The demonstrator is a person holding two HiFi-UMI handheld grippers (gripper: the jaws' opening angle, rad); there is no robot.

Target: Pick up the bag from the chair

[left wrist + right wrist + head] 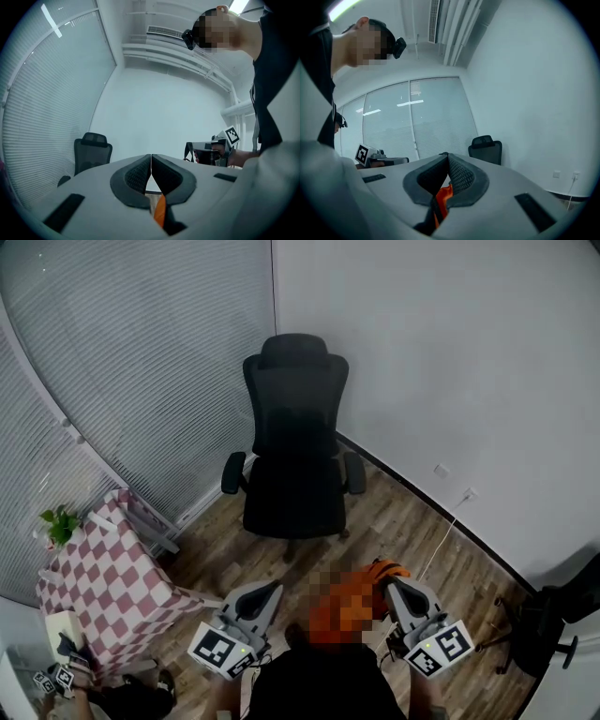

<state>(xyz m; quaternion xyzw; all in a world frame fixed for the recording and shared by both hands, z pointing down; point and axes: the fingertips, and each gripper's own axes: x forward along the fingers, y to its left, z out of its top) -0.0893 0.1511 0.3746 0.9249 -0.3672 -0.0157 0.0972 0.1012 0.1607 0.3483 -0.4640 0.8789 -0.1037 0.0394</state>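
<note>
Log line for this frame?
bag off chair | left gripper shut on bag | right gripper shut on bag

A small, sparsely furnished office is indicated: a black swivel office chair (294, 451) is set in a corner of bare white walls (450, 352), slatted blinds (141, 352) are drawn across the window, wood-look flooring (412, 531) is laid, and an air-conditioning vent (164, 32) is mounted overhead

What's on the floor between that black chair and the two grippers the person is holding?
Nothing: in the head view, only bare wooden floor separates the chair from the left gripper and right gripper.
</note>
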